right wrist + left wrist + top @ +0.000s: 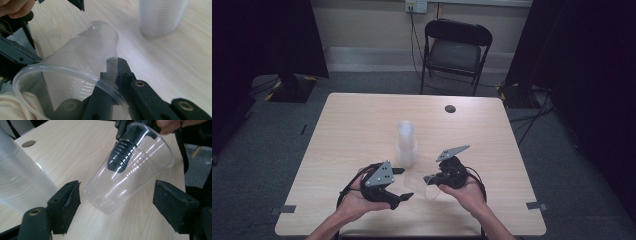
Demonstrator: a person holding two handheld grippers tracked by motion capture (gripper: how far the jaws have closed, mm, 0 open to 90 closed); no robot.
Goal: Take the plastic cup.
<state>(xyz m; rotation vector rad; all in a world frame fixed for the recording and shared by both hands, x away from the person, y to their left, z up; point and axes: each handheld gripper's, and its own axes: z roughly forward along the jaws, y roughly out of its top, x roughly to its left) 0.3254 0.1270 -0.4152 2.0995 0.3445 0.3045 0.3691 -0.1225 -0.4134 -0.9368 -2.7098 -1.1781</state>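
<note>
One clear cup (130, 172) | right gripper (432, 180) clamped on rim | left gripper (404, 184) open around base

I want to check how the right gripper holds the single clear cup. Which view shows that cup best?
The left gripper view: the cup lies whole, tilted, one right jaw inside it. The right gripper view shows its rim and wall close, pinched by the right gripper. The high view shows it small between both grippers.

Beyond my table, at twelve o'clock, stands a black folding metal chair (456, 50); grey carpet floor (257, 145) surrounds.
</note>
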